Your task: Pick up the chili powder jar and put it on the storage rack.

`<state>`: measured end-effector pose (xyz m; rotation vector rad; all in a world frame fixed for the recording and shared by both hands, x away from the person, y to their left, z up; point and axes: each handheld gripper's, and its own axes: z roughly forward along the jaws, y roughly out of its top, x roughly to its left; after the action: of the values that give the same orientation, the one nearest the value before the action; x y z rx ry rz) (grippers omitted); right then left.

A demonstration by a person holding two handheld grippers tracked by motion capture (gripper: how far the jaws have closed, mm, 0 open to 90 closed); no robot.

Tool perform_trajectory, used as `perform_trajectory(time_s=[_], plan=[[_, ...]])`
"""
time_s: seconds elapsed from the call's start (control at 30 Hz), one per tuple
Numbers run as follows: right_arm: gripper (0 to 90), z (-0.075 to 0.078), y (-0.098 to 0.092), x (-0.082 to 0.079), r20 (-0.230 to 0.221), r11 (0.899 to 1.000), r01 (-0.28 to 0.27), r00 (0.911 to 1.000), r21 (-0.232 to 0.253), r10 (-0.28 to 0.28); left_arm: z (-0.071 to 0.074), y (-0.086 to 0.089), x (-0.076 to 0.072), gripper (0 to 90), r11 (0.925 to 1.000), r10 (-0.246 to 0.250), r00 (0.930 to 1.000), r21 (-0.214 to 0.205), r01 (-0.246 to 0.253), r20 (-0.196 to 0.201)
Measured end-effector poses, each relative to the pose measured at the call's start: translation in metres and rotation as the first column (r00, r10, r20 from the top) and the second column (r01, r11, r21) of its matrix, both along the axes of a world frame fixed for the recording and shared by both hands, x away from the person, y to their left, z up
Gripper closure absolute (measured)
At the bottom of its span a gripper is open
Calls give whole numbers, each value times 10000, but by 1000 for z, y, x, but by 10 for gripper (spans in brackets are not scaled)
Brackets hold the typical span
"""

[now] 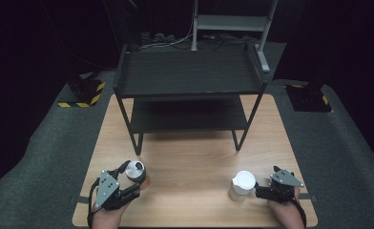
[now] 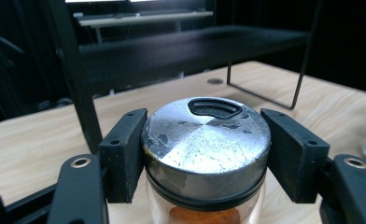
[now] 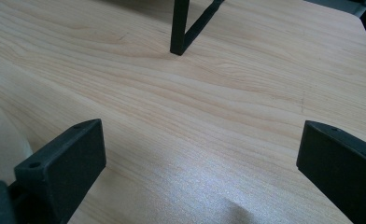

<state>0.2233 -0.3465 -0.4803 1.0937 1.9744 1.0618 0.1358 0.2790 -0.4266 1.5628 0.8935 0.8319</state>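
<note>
The metal-lidded jar sits clamped between the left gripper jaws

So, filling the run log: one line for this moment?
left gripper shut on metal-lidded jar | right gripper open beside white-lidded jar | shelf rack bare

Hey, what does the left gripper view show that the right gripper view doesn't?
Left gripper view alone: a glass shaker jar with a metal lid, clamped between black jaws, orange powder inside, plus the black shelf's boards. Right gripper view alone: jaws standing wide apart with bare wood between them. Both share the wooden table and a black shelf leg.
</note>
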Motion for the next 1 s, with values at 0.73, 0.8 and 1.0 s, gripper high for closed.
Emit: perform_trajectory(time_s=[0.73, 0.8, 1.0], plan=[[6, 0, -1, 0, -19, 10000, -8, 10000, 63, 8, 60, -5, 15, 347, 9999, -103, 9937, 47, 99, 1114], [6, 0, -1, 0, -14, 10000, -7, 10000, 64, 7, 64, -4, 16, 347, 10000, -78, 9931, 2, 78, 1172], [6, 0, -1, 0, -18, 10000, -10, 10000, 71, 10, 76, -1, 20, 347, 9999, -13, 9905, -159, 35, 1376]])
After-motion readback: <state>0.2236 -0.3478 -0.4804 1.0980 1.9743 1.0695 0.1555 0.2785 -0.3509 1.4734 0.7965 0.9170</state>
